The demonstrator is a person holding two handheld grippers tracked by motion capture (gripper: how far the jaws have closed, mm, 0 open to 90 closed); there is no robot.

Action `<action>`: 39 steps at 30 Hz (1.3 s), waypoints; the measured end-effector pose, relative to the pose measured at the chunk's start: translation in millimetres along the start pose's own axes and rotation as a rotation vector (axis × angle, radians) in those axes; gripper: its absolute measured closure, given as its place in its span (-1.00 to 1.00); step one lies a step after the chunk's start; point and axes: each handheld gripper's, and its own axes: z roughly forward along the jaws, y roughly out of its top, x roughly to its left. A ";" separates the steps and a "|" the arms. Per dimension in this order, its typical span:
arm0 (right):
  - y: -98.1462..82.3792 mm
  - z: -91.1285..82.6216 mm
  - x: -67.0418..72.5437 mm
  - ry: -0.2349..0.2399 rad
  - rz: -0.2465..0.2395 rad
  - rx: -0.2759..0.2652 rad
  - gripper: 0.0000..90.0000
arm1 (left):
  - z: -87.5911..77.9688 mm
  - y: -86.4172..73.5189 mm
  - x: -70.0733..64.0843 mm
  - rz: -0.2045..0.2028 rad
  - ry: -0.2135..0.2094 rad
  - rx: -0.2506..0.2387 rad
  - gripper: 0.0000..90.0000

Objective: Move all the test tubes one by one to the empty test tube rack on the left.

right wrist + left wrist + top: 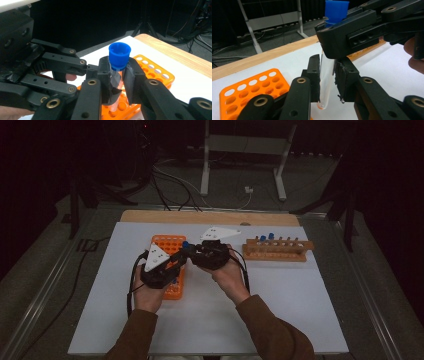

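Note:
A clear test tube (326,75) with a blue cap (120,56) is held upright between both grippers, above the orange tube rack (165,244). My left gripper (327,82) is shut on the tube's lower body, its pads pressing both sides; a little orange residue sits at the tube's rounded bottom. My right gripper (117,80) is shut on the tube just under the cap. In the high view the two grippers meet tip to tip at the tube (185,245), the left gripper (183,254) coming from the lower left, the right gripper (194,250) from the right.
A wooden rack (275,251) with two blue-capped tubes (266,237) stands to the right on the white table top (280,310). The orange rack's holes (249,92) look empty near the grippers. A wooden edge runs along the table's far side.

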 end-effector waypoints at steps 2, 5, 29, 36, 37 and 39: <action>0.0 0.4 0.4 -0.001 -0.002 0.002 0.71 | 0.1 -0.2 -0.4 0.006 0.002 0.002 0.70; -0.4 1.2 0.2 -0.001 -0.003 0.004 0.71 | 0.0 -0.5 -1.4 0.017 0.007 0.005 0.73; -15.7 -25.2 -32.3 -0.119 0.044 -0.009 -0.92 | -15.4 -10.0 22.3 -0.040 0.040 -0.013 0.74; -27.3 -41.7 -47.4 -0.155 0.068 -0.027 -0.96 | -23.5 -21.4 30.6 -0.080 0.048 -0.017 0.74; -28.7 -43.9 -49.0 -0.161 0.068 -0.027 -0.96 | -24.3 -22.9 31.2 -0.087 0.048 -0.019 0.74; -31.5 -48.0 -52.0 -0.166 0.064 -0.028 -0.97 | -25.6 -25.8 31.9 -0.086 0.049 -0.013 0.74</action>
